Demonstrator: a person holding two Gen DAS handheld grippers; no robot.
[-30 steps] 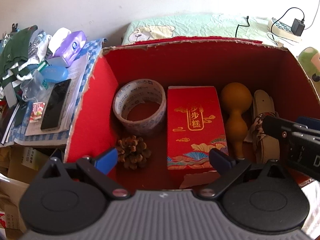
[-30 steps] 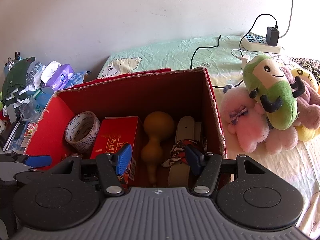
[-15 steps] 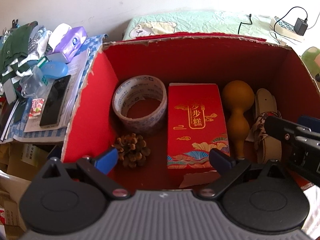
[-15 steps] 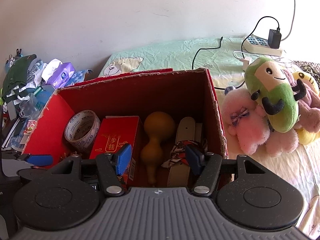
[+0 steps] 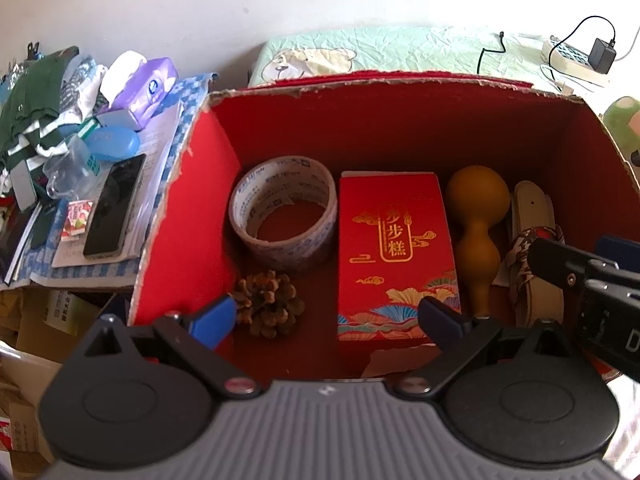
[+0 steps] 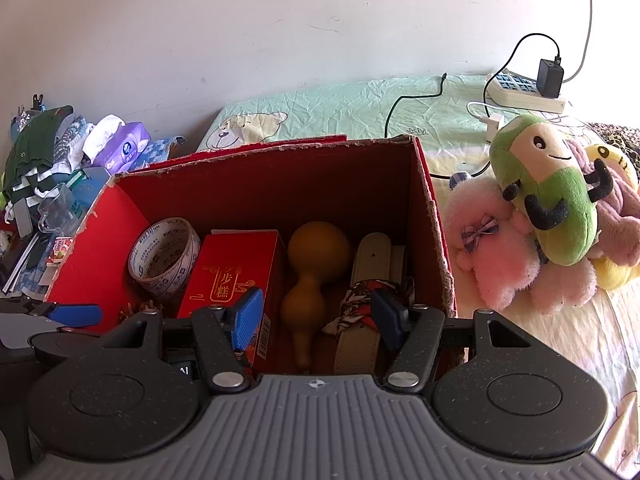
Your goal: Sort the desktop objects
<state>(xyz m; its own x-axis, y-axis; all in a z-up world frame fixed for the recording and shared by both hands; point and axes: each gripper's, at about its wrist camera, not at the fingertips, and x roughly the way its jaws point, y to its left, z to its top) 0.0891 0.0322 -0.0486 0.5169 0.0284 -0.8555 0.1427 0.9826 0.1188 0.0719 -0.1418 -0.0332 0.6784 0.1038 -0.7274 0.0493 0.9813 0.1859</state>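
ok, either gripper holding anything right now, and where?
Nothing held. Left gripper and right gripper are both open and empty above the red cardboard box.

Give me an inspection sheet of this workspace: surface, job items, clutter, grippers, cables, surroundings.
Surface: a green bedsheet with a bear print, behind the box.
Job's things: an open red cardboard box holds a tape roll, a pine cone, a red gift box, a gourd and a white belt with a patterned cloth around it.
Clutter: a phone, a tissue pack and clothes piled left of the box.
Grippers: left gripper open, empty; right gripper open, empty, both above the box's near edge.
Cables: a power strip with a charger and black cable.
Surroundings: plush toys right of the box; white wall.
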